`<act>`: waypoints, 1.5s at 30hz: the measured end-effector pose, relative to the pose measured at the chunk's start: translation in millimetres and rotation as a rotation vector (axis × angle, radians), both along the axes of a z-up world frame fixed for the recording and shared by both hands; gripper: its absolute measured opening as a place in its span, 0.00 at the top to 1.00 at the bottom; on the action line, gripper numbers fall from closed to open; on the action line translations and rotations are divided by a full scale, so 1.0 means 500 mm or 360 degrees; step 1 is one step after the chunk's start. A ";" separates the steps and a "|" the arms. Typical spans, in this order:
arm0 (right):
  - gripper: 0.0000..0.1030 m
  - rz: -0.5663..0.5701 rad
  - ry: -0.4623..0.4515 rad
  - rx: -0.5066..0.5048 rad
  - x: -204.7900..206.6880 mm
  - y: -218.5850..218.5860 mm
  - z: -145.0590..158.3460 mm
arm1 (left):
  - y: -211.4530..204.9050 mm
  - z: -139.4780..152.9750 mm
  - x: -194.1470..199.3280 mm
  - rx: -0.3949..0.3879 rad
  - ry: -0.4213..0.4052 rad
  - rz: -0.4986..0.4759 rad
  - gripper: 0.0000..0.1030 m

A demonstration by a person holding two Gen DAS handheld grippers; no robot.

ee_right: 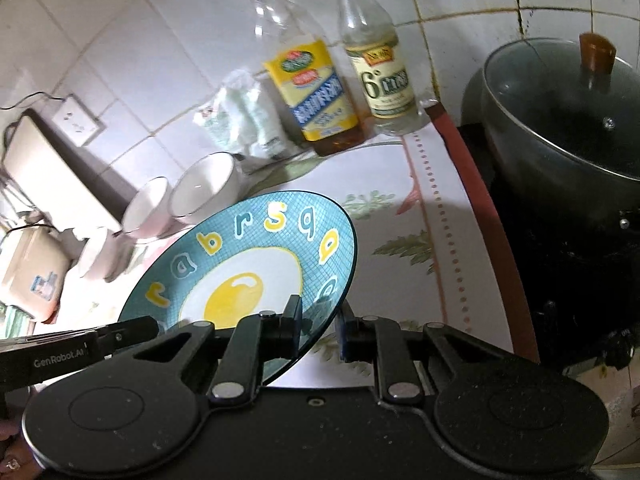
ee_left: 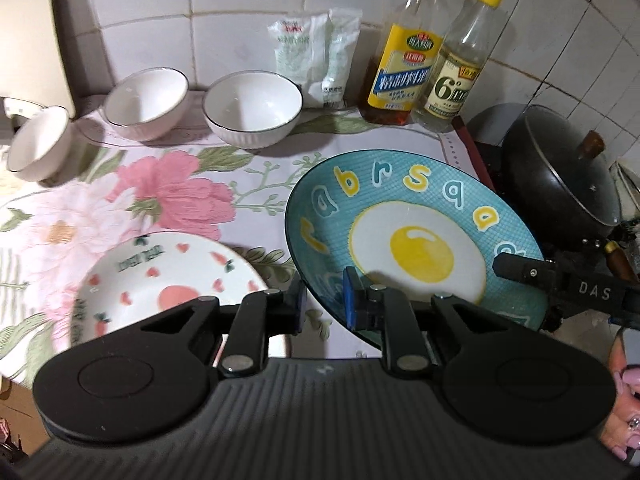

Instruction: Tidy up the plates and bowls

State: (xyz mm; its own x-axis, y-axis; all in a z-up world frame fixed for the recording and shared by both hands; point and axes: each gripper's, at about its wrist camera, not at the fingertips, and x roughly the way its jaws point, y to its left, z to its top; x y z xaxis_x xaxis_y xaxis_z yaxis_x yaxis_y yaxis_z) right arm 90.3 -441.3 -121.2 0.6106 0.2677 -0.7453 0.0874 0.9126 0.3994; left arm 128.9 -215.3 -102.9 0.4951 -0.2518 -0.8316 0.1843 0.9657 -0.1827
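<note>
Gripping opposite rims, the left gripper [ee_left: 325,300] and right gripper [ee_right: 320,326] hold the blue plate [ee_left: 400,216] tilted. The white plate [ee_left: 160,280] lies left of it.

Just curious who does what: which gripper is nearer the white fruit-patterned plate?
Left. The left gripper grips the blue plate at its rim, right beside the white plate; the right gripper holds the opposite rim, toward the pot.

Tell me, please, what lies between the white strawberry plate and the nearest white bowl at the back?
Only bare floral tablecloth separates the strawberry plate from the bowl; the left wrist view shows this.
</note>
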 end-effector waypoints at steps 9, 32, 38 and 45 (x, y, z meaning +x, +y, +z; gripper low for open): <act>0.77 0.0050 -0.0062 0.0022 -0.104 0.061 0.092 | 0.065 0.100 -0.099 0.0064 -0.0103 0.0003 0.84; 0.76 0.0197 -0.0112 -0.0052 -0.230 0.178 0.146 | 0.190 0.119 -0.216 -0.0009 -0.0119 0.0081 0.84; 0.76 0.0254 -0.0046 -0.0056 -0.216 0.208 0.115 | 0.226 0.078 -0.210 -0.0023 -0.0048 0.0153 0.84; 0.75 0.0286 0.0074 0.0031 -0.179 0.238 0.065 | 0.270 0.015 -0.180 -0.0041 0.0073 0.0274 0.84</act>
State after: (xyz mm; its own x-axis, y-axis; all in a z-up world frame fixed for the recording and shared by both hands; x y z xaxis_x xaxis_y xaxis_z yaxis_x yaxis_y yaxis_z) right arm 0.7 -322.3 -88.5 0.5163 0.3842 -0.7654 -0.0576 0.9073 0.4166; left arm 39.2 -80.4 -95.2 0.4944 -0.1880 -0.8487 0.0073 0.9772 -0.2122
